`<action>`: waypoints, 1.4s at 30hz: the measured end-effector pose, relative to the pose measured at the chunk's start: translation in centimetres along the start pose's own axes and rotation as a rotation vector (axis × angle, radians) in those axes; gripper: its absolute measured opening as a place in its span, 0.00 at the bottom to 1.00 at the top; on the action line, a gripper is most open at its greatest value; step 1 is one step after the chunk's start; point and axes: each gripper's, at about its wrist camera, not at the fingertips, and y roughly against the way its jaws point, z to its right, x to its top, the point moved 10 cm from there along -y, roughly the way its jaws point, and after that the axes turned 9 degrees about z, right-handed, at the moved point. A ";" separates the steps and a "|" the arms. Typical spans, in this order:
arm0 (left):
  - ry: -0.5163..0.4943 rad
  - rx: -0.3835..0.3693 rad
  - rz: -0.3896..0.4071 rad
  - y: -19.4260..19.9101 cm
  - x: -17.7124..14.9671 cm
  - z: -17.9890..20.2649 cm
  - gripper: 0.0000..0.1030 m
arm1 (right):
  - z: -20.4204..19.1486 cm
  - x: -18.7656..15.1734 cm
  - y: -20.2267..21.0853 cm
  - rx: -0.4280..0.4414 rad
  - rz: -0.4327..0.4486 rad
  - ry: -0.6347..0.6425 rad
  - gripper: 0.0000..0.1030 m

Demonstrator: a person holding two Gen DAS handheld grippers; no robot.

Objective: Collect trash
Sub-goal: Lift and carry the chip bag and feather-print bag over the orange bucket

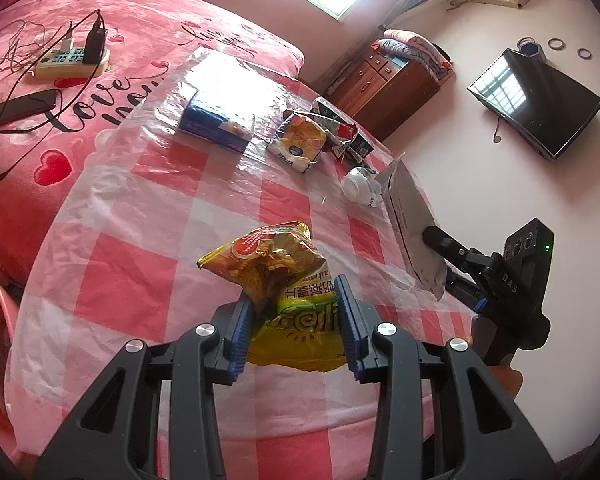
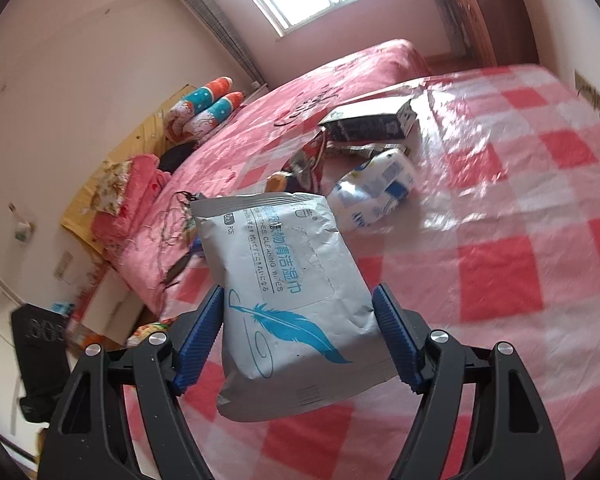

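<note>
In the left wrist view my left gripper [image 1: 294, 296] is shut on two crumpled yellow snack bags [image 1: 276, 264], lifted over the pink checked plastic sheet [image 1: 140, 280]. To its right my right gripper [image 1: 434, 258] holds a grey wipes pack [image 1: 410, 220]. The right wrist view shows that wipes pack [image 2: 292, 280], with a blue feather print, pressed between the blue pads of the right gripper [image 2: 300, 294] above the sheet [image 2: 520, 280]. More trash lies farther on: a blue box [image 1: 216, 120], a yellow snack pack [image 1: 300, 142], crumpled wrappers [image 1: 340, 128] and a white wad [image 1: 360, 186].
A power strip with chargers [image 1: 72, 60], cables and a phone [image 1: 24, 106] lie on the pink bedspread at left. A wooden dresser [image 1: 384, 80] and a wall television [image 1: 536, 102] stand beyond the bed. Pillows [image 2: 204, 108] sit at the headboard. A black object [image 2: 36, 352] stands beside the bed.
</note>
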 end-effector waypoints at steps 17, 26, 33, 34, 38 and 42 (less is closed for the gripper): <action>0.049 0.002 0.057 4.3 0.4 -3.6 0.39 | -8.6 -4.3 -1.7 0.245 -0.168 -0.154 0.73; 0.089 0.072 0.119 8.8 1.1 -7.9 0.39 | -16.6 -8.5 -4.8 0.360 -0.325 -0.113 0.73; 0.143 0.187 0.161 13.3 0.6 -13.3 0.39 | -22.6 -11.6 -7.3 0.418 -0.425 -0.040 0.73; 0.154 0.209 0.167 13.9 0.4 -14.3 0.39 | -23.3 -12.0 -7.7 0.426 -0.439 -0.029 0.73; 0.206 0.286 0.184 16.3 -0.4 -18.0 0.39 | -26.2 -13.8 -8.9 0.455 -0.492 0.004 0.73; 0.257 0.344 0.194 18.2 -1.4 -21.4 0.39 | -28.9 -16.4 -10.1 0.473 -0.552 0.047 0.73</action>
